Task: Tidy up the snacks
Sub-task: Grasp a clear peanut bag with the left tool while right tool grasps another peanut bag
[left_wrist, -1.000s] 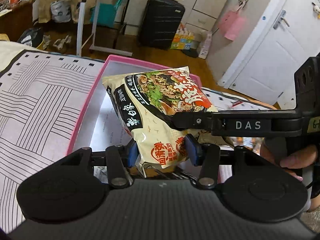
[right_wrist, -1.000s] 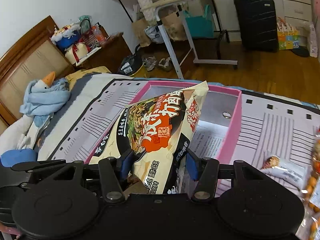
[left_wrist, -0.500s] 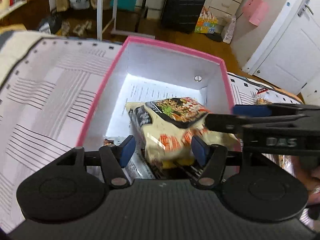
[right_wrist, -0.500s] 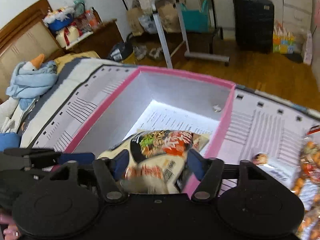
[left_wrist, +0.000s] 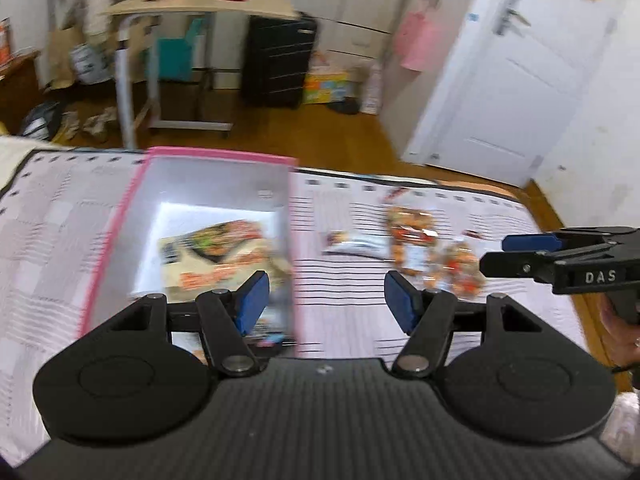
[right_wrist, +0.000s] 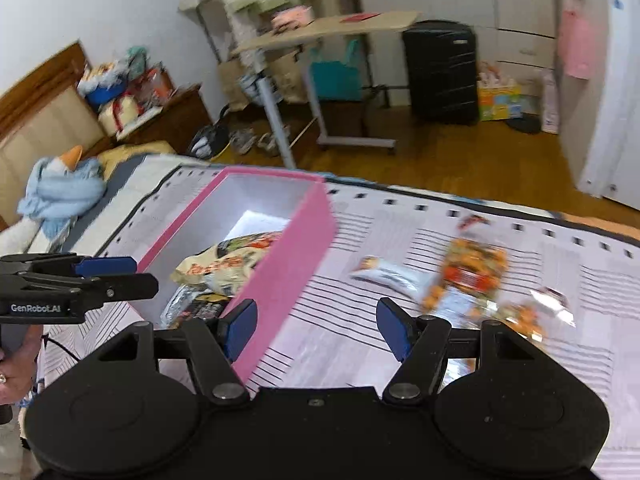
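— Both claws have let go: the noodle packet (right_wrist: 230,262) they carried together a second ago now lies flat in the pink box (right_wrist: 288,264), on top of another packet.

— And the claws?

— Left gripper (left_wrist: 324,300) and right gripper (right_wrist: 312,326) each stand wide, holding nothing, swung toward the loose snacks — an orange bag (right_wrist: 468,276) and a small white packet (right_wrist: 384,274) on the striped bedsheet (right_wrist: 520,380), beside the box.

— Ready for the next one, I'd guess.
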`<control>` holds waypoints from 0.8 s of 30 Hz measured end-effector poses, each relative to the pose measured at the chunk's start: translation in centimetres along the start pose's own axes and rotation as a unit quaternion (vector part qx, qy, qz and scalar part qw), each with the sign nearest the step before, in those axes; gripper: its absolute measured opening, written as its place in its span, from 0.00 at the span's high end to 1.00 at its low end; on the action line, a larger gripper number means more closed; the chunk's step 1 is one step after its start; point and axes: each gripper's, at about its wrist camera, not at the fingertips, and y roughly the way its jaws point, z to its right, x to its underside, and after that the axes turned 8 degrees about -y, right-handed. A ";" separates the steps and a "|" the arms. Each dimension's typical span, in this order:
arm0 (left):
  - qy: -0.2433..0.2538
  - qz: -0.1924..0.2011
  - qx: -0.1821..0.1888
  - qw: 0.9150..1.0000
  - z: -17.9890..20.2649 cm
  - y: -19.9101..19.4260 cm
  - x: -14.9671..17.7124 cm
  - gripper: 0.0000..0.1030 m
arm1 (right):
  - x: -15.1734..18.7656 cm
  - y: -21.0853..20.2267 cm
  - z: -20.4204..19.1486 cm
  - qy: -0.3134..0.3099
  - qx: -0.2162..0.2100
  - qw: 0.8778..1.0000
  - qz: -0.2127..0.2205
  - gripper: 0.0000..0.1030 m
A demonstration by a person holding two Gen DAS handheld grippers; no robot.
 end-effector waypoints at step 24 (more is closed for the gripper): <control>-0.002 -0.081 0.096 0.992 10.7 21.2 0.9 0.54 | 9.7 6.4 12.3 0.077 0.028 0.996 -0.017 0.29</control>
